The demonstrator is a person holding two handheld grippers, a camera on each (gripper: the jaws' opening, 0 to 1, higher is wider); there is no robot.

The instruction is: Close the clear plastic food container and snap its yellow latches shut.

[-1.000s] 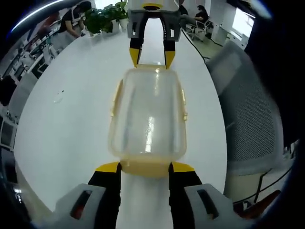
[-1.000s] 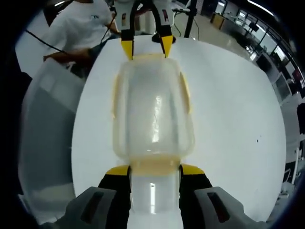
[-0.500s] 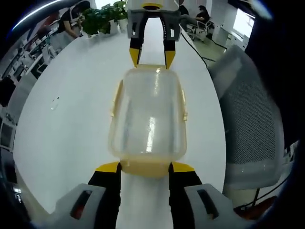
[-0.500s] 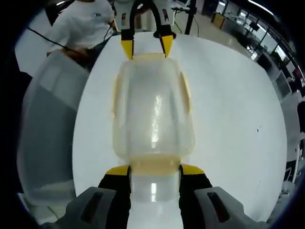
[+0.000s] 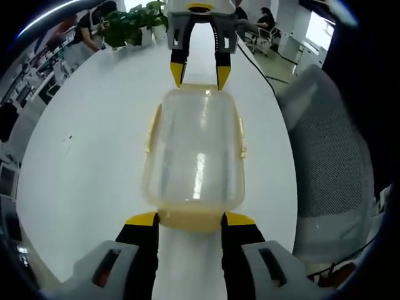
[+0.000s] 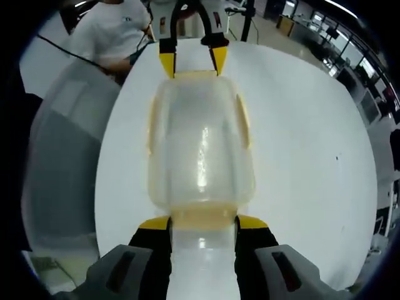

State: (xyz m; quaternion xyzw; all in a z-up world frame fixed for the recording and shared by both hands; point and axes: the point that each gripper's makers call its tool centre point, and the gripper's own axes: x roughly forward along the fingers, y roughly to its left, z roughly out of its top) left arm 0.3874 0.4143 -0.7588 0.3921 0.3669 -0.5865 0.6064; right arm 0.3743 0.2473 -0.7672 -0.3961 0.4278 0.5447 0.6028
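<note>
The near end latch (image 5: pixel 189 219) of the container (image 5: pixel 194 150) sits between the left gripper (image 5: pixel 189 220)'s yellow-tipped jaws, and whether those tips press on it or just flank it is hard to make out; the jaws stand spread apart at the latch's width. The same holds in the right gripper view: the right gripper (image 6: pixel 203 220) has its jaws parted to either side of the end latch (image 6: pixel 203 217) nearest it, contact unclear. Each gripper shows at the far end of the other's view, its tips at the opposite short end of the box, so the two face each other along its length.

The container lies on the white tabletop (image 5: pixel 94 144), lid on, long axis running away from each camera. It is a clear, slightly milky plastic box, rectangular with rounded corners, with a bright streak of glare down the lid. Thin yellow side latches (image 5: pixel 150 128) lie along both long edges, apparently flat against the walls; the fisheye bend makes it hard to say whether they are fully snapped.

The tabletop is smooth, glossy and round-edged. A grey mesh chair back (image 5: pixel 325 162) stands just beside it, cut off by the view's edge. A potted plant (image 5: pixel 128 25) sits at the far side, and a person in a white shirt (image 6: pixel 115 31) is partly visible beyond the table
</note>
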